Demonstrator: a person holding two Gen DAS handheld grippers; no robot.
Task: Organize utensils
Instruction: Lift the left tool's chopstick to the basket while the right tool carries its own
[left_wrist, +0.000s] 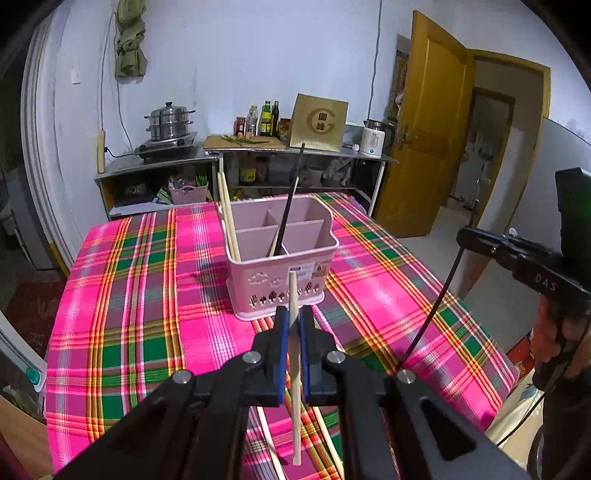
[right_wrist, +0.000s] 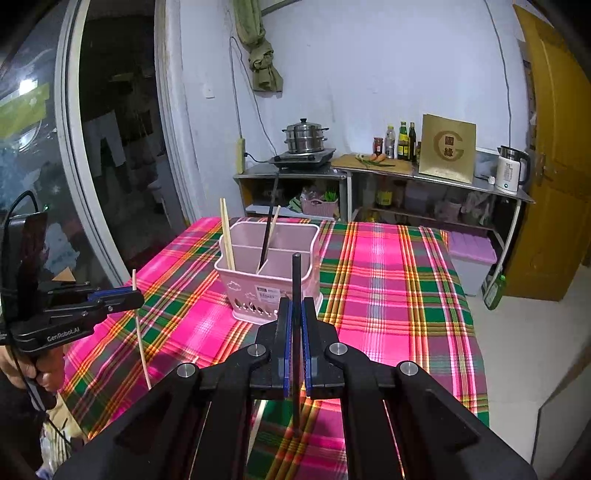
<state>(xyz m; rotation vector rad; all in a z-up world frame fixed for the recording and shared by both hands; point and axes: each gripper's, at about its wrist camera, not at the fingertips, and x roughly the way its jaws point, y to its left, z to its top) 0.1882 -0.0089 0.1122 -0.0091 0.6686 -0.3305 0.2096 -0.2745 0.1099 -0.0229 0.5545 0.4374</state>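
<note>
Holding one chopstick each: left tool (left_wrist: 293, 321) clamps a pale stick (left_wrist: 294, 369), right tool (right_wrist: 296, 314) a black stick (right_wrist: 296, 280). Caddy (left_wrist: 280, 258) sits mid-frame on the desk (left_wrist: 147, 295); thin sticks could pivot and miss its slots.

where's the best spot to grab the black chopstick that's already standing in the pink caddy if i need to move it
Take the black chopstick by its upper shaft, where it sticks out above the pink caddy rim, and come from above. It leans against the divider with its lower end down in the compartment, so only the top is clear. Both grippers are already full, though.
</note>
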